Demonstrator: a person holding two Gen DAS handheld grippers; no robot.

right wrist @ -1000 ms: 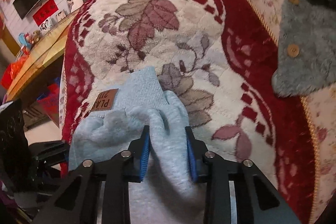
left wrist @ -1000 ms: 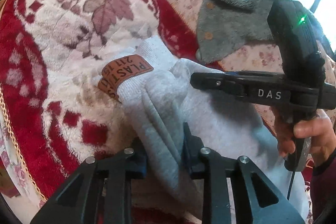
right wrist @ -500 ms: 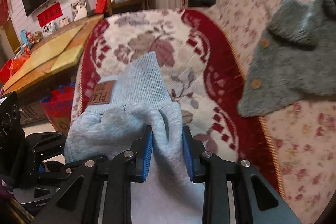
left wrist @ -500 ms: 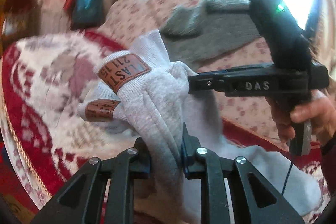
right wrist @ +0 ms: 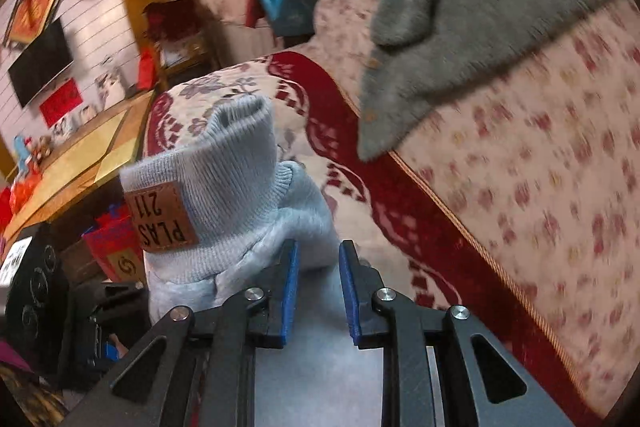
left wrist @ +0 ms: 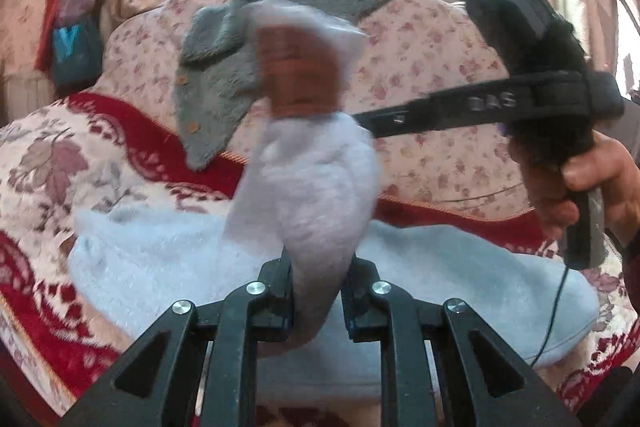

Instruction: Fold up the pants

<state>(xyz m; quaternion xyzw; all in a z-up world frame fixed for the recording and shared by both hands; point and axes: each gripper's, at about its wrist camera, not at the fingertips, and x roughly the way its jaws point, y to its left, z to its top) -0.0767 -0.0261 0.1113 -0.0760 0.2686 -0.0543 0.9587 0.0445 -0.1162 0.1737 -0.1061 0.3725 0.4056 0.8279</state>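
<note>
Your left tongs, at the bottom centre of the left view, are closed tight on a bunched leg end of the pale grey-blue fleece jogging pants, and your right tongs, bottom centre of the right view, pinch the other ribbed cuff just below its brown leather-look patch. Gripping both cuffs side by side keeps the legs paired, so it looks as if you are carrying them over the body of the pants, which lies spread low across the left view on the red and cream floral blanket. The cuffs are held clear of it, blurred in the left view. Beyond, in the upper middle, a grey fluffy buttoned garment drapes over the floral sofa back, apart from your fold.
</note>
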